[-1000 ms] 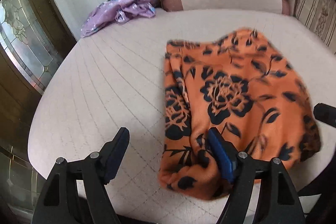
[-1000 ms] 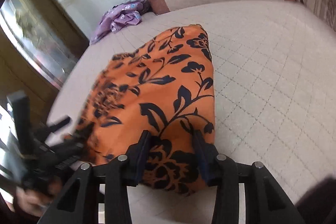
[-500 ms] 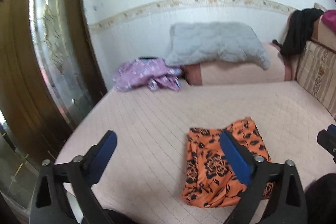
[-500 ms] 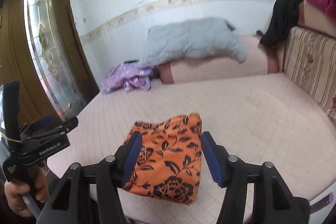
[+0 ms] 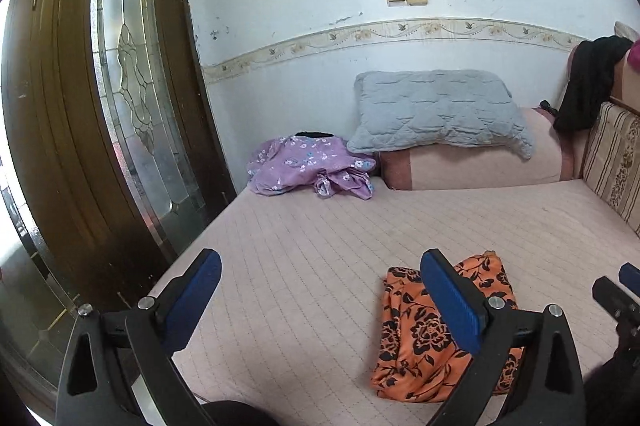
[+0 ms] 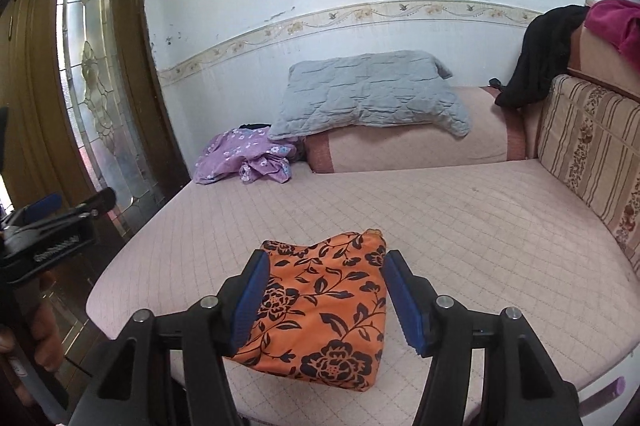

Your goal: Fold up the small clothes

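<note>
Holding both grippers above the bed's near edge, you gripped nothing. Your left gripper (image 5: 320, 298) stood spread wide, its blue pads (image 5: 452, 302) bare, with only quilted pink mattress (image 5: 320, 226) behind the gap. Your right gripper (image 6: 324, 296) was parted less far, jaws likewise bare. The orange floral garment (image 6: 320, 306) lay folded on the mattress below the right jaws, clear of both pads. A crumpled purple garment (image 5: 308, 162) sat near the grey pillow (image 5: 436, 106).
</note>
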Demonstrator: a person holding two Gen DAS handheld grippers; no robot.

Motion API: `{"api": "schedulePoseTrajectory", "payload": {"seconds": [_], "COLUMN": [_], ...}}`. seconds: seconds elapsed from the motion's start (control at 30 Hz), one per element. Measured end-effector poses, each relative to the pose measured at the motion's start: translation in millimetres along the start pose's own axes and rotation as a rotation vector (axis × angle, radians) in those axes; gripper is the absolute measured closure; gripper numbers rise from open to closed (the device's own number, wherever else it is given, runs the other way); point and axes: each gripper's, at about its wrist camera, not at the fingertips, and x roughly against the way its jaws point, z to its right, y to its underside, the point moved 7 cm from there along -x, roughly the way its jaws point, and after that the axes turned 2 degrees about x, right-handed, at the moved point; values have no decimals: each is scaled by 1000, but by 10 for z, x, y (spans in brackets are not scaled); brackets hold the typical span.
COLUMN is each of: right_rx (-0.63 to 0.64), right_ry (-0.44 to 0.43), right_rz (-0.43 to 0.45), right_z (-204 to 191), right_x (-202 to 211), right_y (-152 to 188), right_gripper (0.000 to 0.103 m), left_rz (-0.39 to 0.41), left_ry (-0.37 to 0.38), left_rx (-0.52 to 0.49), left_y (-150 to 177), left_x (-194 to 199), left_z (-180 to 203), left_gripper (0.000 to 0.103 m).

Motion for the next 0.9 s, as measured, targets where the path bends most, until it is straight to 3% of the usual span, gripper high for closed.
{"api": "schedulePoseTrajectory", "payload": {"seconds": [0.13,0.9], "right_rx": [-27,21], "right_ry": [9,23], "right_rz": [3,36], "right_z": [21,-105], "right_x": [-10,92], "right_y": [-9,-68], "right_gripper": [40,40], "left_rz": [1,-8], "left_ry": [-34,7], "left_rx": [-9,43], "left_y": [32,-56], "left_x": [15,160], "left_z": [-70,-242], "left_gripper": [3,3]}}
